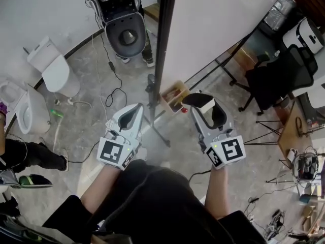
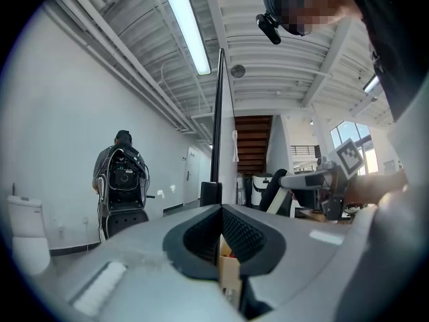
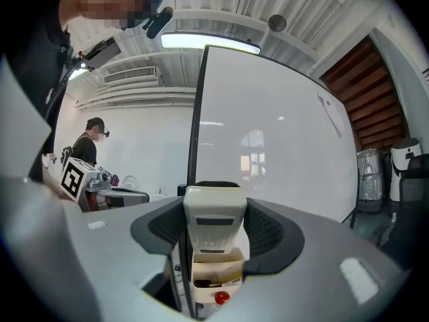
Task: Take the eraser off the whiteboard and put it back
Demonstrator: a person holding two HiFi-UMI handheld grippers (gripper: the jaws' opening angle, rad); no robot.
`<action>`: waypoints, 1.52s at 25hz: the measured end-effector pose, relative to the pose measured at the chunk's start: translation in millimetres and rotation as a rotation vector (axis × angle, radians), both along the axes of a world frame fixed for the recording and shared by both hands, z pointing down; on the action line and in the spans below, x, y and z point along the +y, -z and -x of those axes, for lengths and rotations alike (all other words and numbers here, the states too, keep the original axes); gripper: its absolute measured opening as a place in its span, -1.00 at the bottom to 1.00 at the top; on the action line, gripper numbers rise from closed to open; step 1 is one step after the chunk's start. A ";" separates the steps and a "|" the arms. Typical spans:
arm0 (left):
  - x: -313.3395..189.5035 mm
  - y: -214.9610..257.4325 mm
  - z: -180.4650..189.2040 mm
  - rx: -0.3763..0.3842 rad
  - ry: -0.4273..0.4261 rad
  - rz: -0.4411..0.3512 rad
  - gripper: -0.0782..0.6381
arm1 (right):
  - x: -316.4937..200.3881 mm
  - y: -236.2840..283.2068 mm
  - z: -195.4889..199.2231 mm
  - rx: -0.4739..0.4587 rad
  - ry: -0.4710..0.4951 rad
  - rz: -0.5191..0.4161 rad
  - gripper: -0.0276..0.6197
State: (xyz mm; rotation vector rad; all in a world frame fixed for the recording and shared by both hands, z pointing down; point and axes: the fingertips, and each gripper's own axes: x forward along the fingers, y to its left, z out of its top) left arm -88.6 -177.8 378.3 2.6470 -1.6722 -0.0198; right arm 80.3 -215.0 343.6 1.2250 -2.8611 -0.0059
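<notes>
The white eraser (image 1: 205, 104) sits between the jaws of my right gripper (image 1: 202, 101), which is shut on it and held level just in front of the whiteboard (image 1: 218, 19). In the right gripper view the eraser (image 3: 214, 220) stands upright between the black pads of the right gripper (image 3: 216, 213), clear of the whiteboard (image 3: 281, 139). My left gripper (image 1: 138, 107) hangs left of the board's black edge post (image 1: 163, 44), jaw tips together, holding nothing. In its own view the left gripper (image 2: 221, 210) points past the post (image 2: 219, 126).
A small cream box (image 1: 174, 96) with odds and ends sits at the board's foot. Two white toilets (image 1: 53, 67) stand at the left, and a black office chair (image 1: 282, 75) at the right. Cables trail over the floor. A person with a backpack rig (image 2: 122, 180) stands behind.
</notes>
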 end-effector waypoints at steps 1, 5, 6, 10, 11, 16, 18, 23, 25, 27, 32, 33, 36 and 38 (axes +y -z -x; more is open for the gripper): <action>0.5 -0.7 0.2 0.000 0.001 0.002 -0.76 | -2.4 -1.2 3.1 0.003 0.007 0.002 -0.09; 4.8 -2.8 4.7 0.006 0.016 0.006 -0.76 | -13.0 -8.0 14.3 0.009 0.028 0.011 -0.09; 6.0 -3.6 6.7 0.007 0.021 0.008 -0.76 | -16.0 -10.8 16.6 0.010 0.031 0.016 -0.09; 9.7 -6.3 16.7 0.004 0.043 0.016 -0.76 | -26.6 -22.2 25.3 0.017 0.042 0.037 -0.09; 10.2 -6.7 19.2 0.003 0.049 0.017 -0.76 | -29.3 -25.1 26.9 0.018 0.043 0.043 -0.09; 12.9 -7.7 30.3 0.000 0.076 0.026 -0.76 | -44.1 -43.6 35.1 0.029 0.045 0.081 -0.09; 14.1 -9.0 34.7 0.001 0.086 0.030 -0.76 | -48.8 -51.0 38.3 0.037 0.048 0.095 -0.09; 16.7 -15.0 48.6 -0.002 0.114 0.042 -0.76 | -58.2 -69.3 48.0 0.063 0.057 0.126 -0.09; 17.7 -17.3 53.5 -0.002 0.125 0.047 -0.76 | -61.6 -77.0 50.5 0.071 0.057 0.138 -0.09; 18.1 -18.0 58.1 -0.001 0.135 0.049 -0.76 | -65.3 -83.1 52.9 0.076 0.055 0.149 -0.09; 18.0 -17.8 68.0 0.000 0.152 0.051 -0.76 | -72.6 -96.7 60.8 0.091 0.051 0.178 -0.09; 18.0 -17.6 69.0 0.000 0.155 0.052 -0.76 | -73.5 -99.3 61.9 0.095 0.052 0.184 -0.09; 18.2 -18.2 72.0 -0.002 0.161 0.055 -0.76 | -74.9 -108.0 65.1 0.108 0.055 0.201 -0.09; 18.5 -19.0 74.4 -0.003 0.164 0.058 -0.76 | -75.7 -113.6 66.6 0.117 0.055 0.211 -0.09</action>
